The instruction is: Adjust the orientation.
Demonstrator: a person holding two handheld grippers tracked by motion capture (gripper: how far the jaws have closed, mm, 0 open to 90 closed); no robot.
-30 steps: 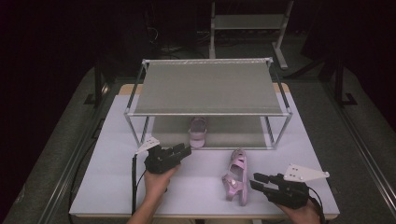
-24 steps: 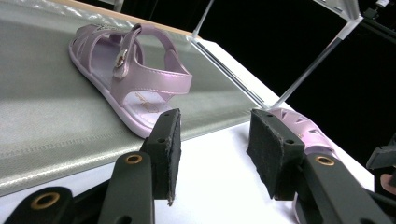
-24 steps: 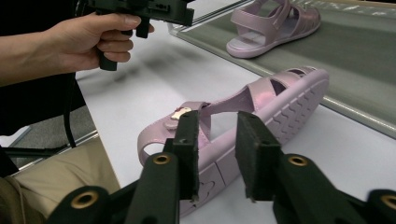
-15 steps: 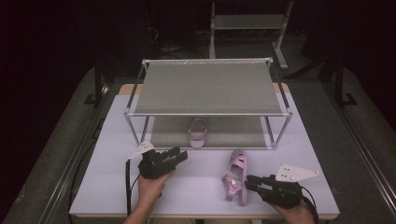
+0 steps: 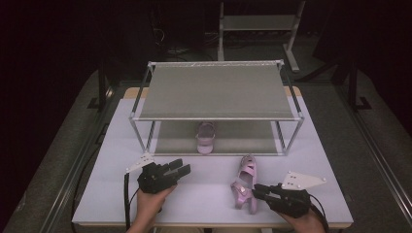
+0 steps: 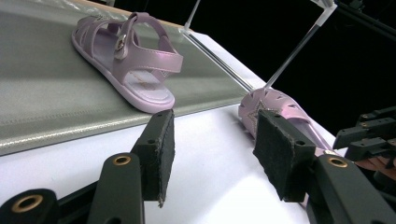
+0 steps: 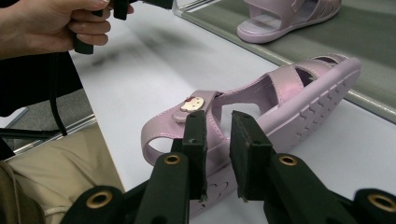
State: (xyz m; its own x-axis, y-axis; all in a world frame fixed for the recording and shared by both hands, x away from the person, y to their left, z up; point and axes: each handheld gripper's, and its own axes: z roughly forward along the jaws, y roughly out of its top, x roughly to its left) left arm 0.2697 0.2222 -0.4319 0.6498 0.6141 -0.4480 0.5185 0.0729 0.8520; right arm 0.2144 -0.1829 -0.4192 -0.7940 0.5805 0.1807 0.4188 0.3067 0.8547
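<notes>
- High view: a white table (image 5: 209, 194) is being shown with a two-tier rack (image 5: 216, 92) standing on it. One pink sandal (image 5: 205, 137) is resting on the rack's lower shelf; a second sandal (image 5: 244, 183) is lying on the table just in front of the rack, its long axis running from the person toward the rack. The right gripper (image 5: 260, 191) is being held against the heel end of this second sandal, while the left gripper (image 5: 182, 169) is being kept well apart to the left, jaws spread and holding nothing.
- Left gripper view: the spread pads (image 6: 161, 149) are being pointed toward the rack, with the shelved sandal (image 6: 128, 58) ahead and the table sandal (image 6: 275, 109) off to the right.
- Right gripper view: the nearly closed jaws are being held around the back strap of the tilted sandal (image 7: 280, 107); actual pinching cannot be confirmed. The right hand is judged the nearer.
</notes>
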